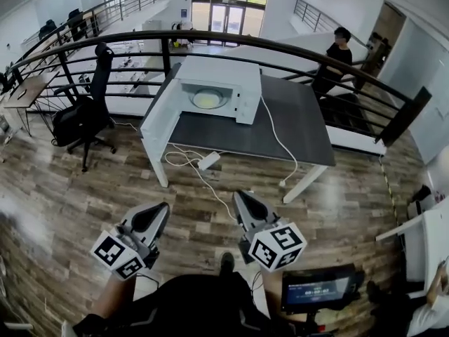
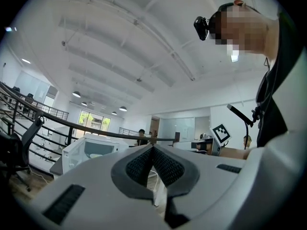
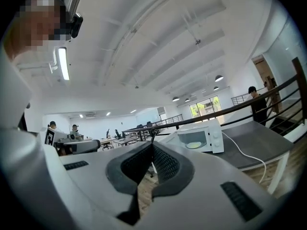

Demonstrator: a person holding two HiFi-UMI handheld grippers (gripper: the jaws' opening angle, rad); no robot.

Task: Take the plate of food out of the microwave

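Far across the wooden floor, in the head view, the microwave (image 1: 247,83) stands on a grey table (image 1: 280,128) with the plate of food (image 1: 208,99) showing inside it; the left gripper (image 1: 160,215) and right gripper (image 1: 243,203) are near the person, well apart from it. Left gripper view: jaws pressed together on nothing, microwave far left. Right gripper view: jaws likewise together and empty, plate inside the microwave at far right

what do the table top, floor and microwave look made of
Table top: dark grey, matte, probably laminate; no grain shows. Floor: brown wood-look planks with visible seams and sheen; wood or vinyl. Microwave: smooth white casing, painted metal or plastic.
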